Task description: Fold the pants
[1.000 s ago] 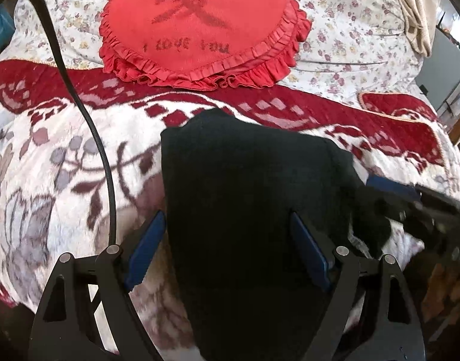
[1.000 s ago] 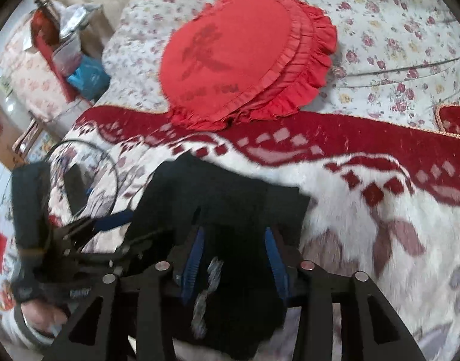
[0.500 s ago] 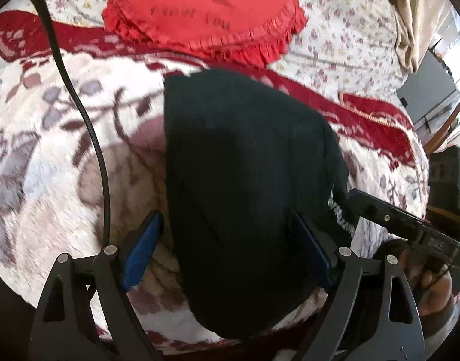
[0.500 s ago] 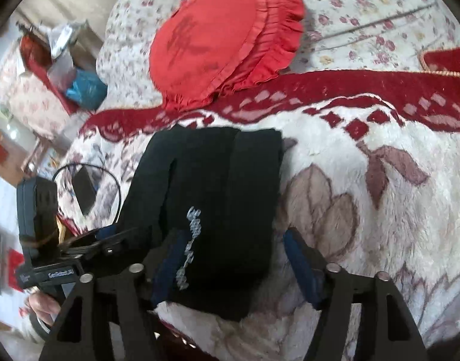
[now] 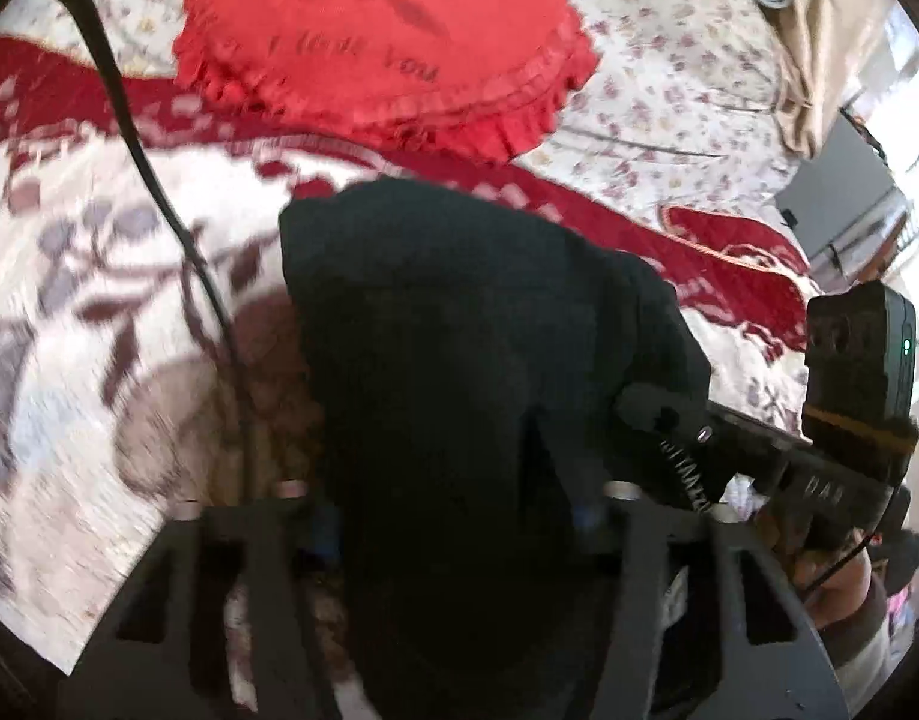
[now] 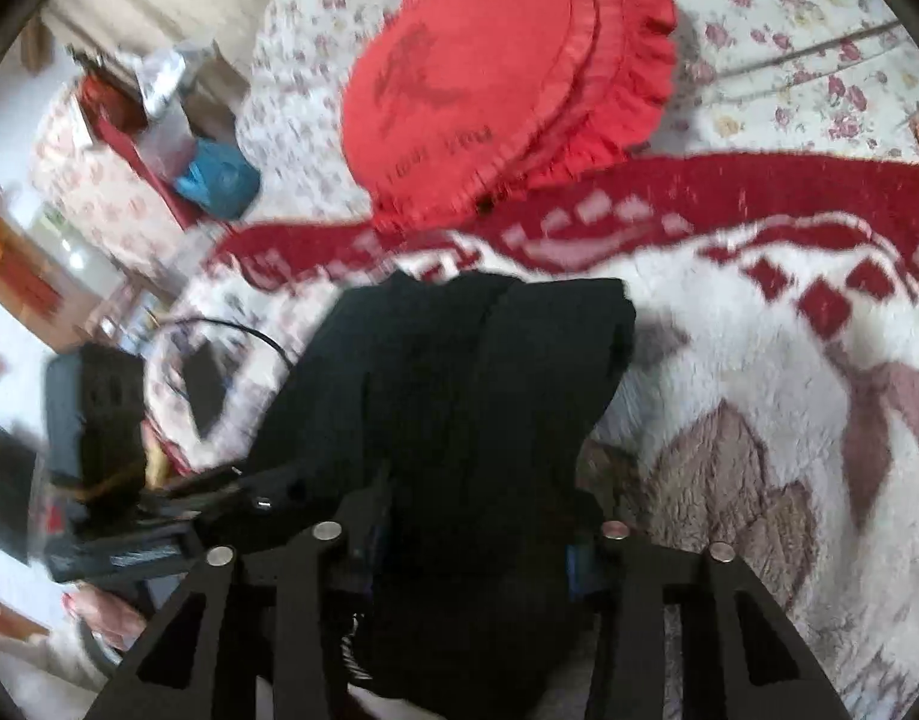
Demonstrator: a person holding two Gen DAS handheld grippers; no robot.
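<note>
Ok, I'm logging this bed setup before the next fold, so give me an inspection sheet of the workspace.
Surface: plush white blanket with red border and leaf pattern, over a floral bedsheet.
Job's things: black pants, folded into a thick bundle, near end raised between both grippers.
Clutter: round red frilled cushion beyond the pants; blue bag and boxes off the bed's edge.
Grippers: left gripper and right gripper have both just been closing, each with pants fabric between its jaws, pads pressing the cloth.
Cables: black cable draped across the blanket left of the pants.
Surroundings: beige cloth at the far corner; room blurred.
</note>
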